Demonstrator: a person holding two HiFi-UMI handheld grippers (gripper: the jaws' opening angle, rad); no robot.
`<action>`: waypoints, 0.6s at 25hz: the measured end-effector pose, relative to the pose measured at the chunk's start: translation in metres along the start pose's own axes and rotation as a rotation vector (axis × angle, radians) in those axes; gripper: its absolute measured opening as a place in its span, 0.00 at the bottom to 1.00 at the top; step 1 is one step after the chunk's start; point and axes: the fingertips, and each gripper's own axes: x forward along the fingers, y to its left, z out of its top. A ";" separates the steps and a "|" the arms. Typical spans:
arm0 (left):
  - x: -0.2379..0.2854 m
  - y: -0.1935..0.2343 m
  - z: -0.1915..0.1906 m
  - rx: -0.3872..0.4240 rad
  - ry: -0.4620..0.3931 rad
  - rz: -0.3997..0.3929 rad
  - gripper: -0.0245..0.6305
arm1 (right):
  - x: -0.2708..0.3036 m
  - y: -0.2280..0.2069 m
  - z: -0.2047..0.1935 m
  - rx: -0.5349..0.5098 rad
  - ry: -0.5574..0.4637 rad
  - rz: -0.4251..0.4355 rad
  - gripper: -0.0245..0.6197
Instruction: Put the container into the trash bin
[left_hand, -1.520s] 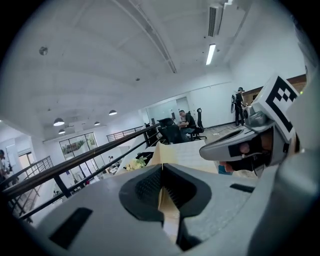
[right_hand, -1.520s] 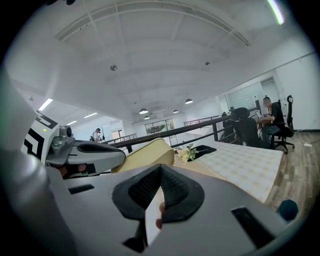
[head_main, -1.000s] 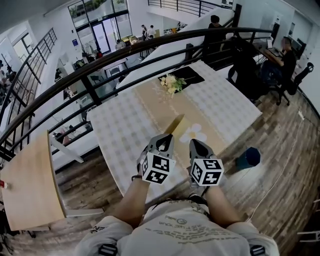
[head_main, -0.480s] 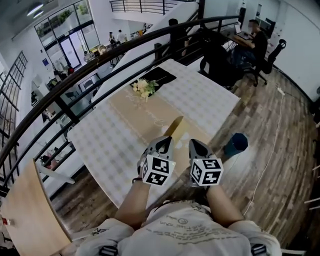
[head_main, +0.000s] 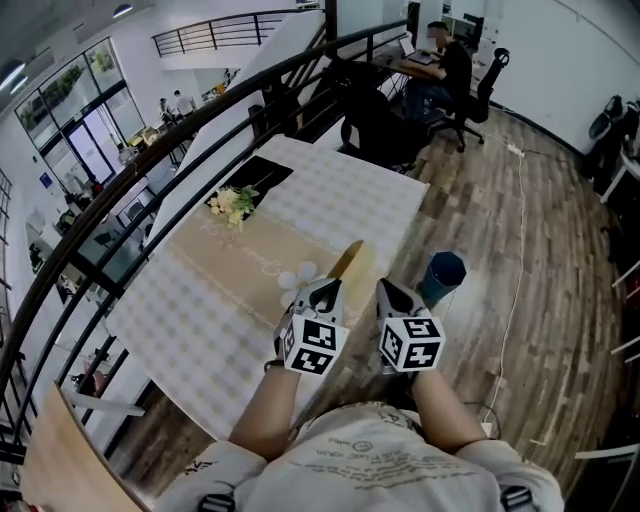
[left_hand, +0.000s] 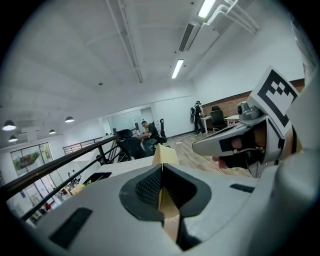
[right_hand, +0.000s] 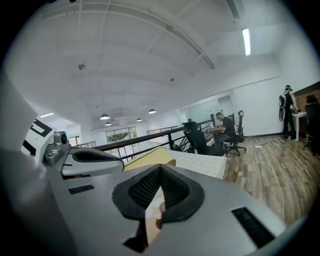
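Note:
A tan cardboard container (head_main: 352, 264) hangs in front of me above the table's near corner, held between both grippers. My left gripper (head_main: 327, 291) is shut on its left wall; in the left gripper view that cardboard edge (left_hand: 165, 156) runs straight through the closed jaws of the gripper (left_hand: 161, 189). My right gripper (head_main: 392, 292) is shut on the opposite wall, and a tan strip (right_hand: 150, 156) shows between the jaws of that gripper (right_hand: 154, 194). The trash bin (head_main: 441, 277), a dark blue cylinder, stands on the wood floor just right of the container, beyond the right gripper.
A table (head_main: 330, 195) with a checked cloth and a tan runner carries a bunch of flowers (head_main: 232, 203). A black railing (head_main: 180, 130) curves behind it. Office chairs (head_main: 375, 120) and a seated person (head_main: 445, 65) are at the back. A white cable (head_main: 512, 300) trails over the floor.
The whole view has swung to the right: the table has slid leftwards and the trash bin has come closer to the grippers. Both grippers still hold the container the same way.

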 end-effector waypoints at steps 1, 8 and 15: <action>0.007 -0.005 0.003 0.006 0.000 -0.012 0.06 | -0.002 -0.009 0.001 0.007 -0.004 -0.012 0.04; 0.064 -0.040 0.032 0.037 -0.005 -0.072 0.06 | -0.005 -0.077 0.008 0.042 -0.018 -0.065 0.04; 0.138 -0.066 0.064 0.042 0.006 -0.080 0.06 | 0.011 -0.162 0.027 0.069 -0.030 -0.076 0.04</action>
